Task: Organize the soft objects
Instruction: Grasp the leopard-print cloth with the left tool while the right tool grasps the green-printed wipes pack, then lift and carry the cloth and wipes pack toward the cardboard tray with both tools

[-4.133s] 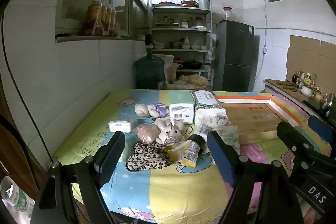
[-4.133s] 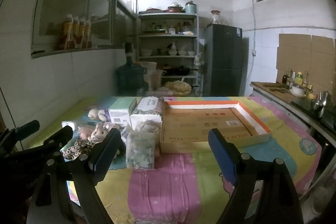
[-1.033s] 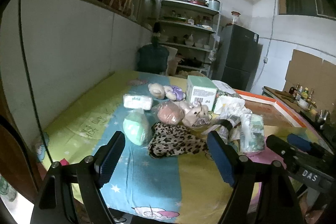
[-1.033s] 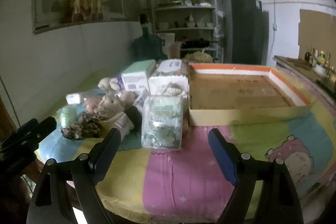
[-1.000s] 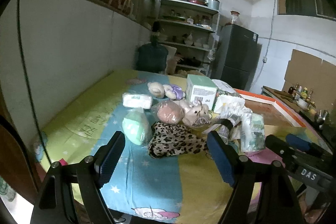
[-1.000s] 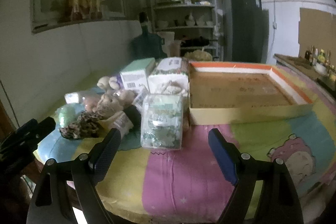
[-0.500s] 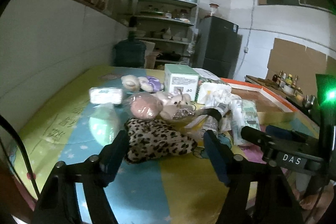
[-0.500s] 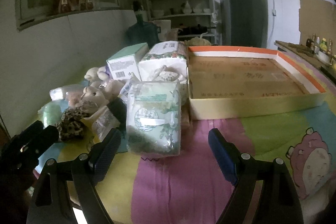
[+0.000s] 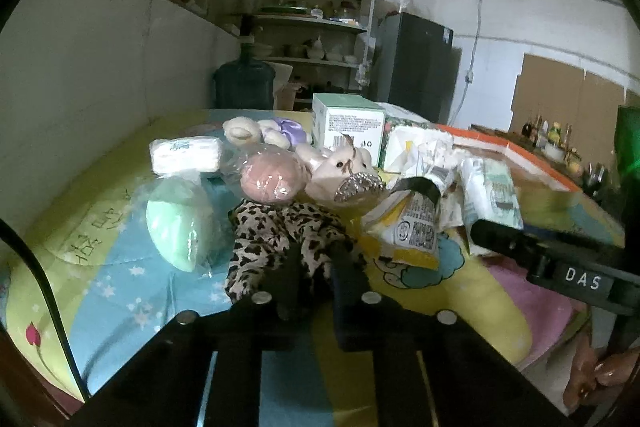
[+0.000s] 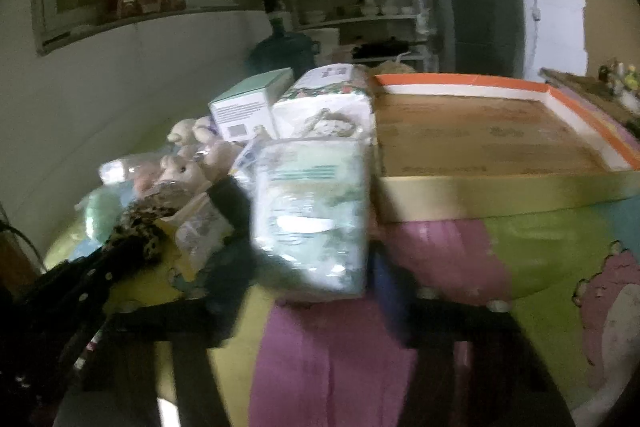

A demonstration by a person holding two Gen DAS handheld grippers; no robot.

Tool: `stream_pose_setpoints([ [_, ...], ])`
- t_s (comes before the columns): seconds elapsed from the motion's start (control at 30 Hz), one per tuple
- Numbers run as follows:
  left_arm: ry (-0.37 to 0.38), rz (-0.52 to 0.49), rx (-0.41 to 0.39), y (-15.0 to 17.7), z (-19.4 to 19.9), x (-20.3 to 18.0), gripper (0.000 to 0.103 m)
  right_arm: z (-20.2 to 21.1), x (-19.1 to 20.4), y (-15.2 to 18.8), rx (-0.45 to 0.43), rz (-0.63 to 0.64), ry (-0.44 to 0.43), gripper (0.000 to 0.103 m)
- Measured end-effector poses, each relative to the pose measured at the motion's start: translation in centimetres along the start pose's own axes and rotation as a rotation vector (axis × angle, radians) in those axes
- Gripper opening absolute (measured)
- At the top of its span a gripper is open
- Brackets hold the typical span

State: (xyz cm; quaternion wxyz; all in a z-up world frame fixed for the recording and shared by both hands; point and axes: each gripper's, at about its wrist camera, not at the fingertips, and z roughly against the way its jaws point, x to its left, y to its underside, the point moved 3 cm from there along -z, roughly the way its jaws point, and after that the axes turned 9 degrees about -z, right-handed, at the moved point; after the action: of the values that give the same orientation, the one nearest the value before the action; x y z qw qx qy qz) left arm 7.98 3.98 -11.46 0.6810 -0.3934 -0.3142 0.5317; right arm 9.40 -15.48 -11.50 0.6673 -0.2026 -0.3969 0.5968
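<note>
A leopard-print cloth [image 9: 280,243] lies at the front of a pile of soft things on the colourful sheet. My left gripper [image 9: 316,267] has closed on its near edge. Behind the cloth lie a green bagged sponge [image 9: 176,227], a pink bagged ball [image 9: 268,179], a plush pig [image 9: 344,171] and a white tissue pack [image 9: 186,155]. My right gripper [image 10: 312,291] has its jaws on both sides of a green-printed tissue pack [image 10: 312,215] and grips it; that view is blurred. The flat cardboard box [image 10: 480,143] with an orange rim lies to the right.
A green carton [image 9: 348,123], a large tissue pack [image 10: 324,107] and a yellow pouch [image 9: 408,227] stand in the pile. The white wall runs along the left. The bed's front edge is close below both grippers. The right gripper's body [image 9: 560,267] crosses the left wrist view.
Both grippers moved forward to the pile and closed: the left on the leopard cloth, the right around the green-printed tissue pack. Both were open half a second ago.
</note>
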Motion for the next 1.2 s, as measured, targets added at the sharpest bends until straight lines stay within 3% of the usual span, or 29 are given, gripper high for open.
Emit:
stream_pose_setpoints([
  [0.8, -0.015, 0.048, -0.145, -3.9, 5.0, 0.1, 0.009, 4.8, 0.5, -1.0, -0.114, 0.013, -0.035, 0.050],
  [1.2, 0.045, -0.001, -0.220, -7.7, 5.6, -4.1, 0.009, 8.2, -1.8, -2.9, -0.193, -0.002, -0.012, 0.050],
])
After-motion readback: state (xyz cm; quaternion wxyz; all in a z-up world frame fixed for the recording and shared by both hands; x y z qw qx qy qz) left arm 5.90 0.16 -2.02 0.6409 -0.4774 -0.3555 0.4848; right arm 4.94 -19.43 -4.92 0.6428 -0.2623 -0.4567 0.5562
